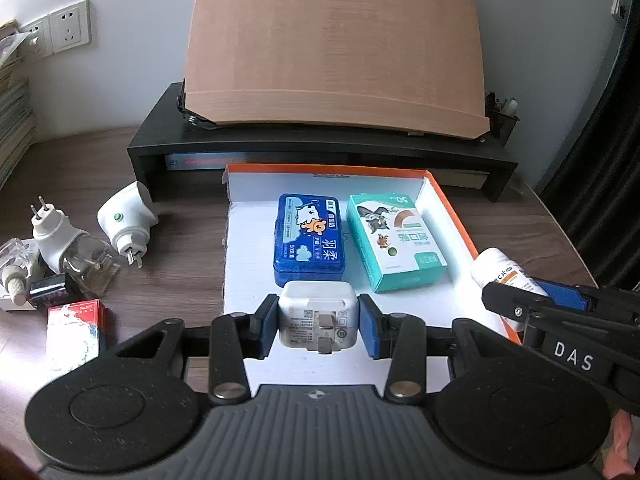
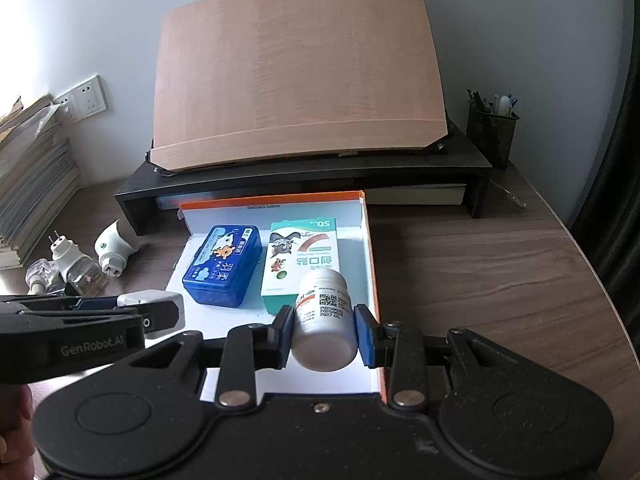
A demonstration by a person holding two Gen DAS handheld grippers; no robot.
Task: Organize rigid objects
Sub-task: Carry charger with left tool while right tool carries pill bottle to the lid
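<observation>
Two tongs hover over the white tray (image 1: 248,240): left tongs (image 1: 318,322) clamp a charger (image 1: 318,318), right tongs (image 2: 322,334) clamp a pill bottle (image 2: 324,320), likely for placing beside the boxes.

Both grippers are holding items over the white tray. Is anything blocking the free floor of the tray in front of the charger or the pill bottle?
Nothing visible blocks them. The left gripper holds the white charger over bare tray floor before the blue case. The right gripper holds the pill bottle just before the green box.
</observation>
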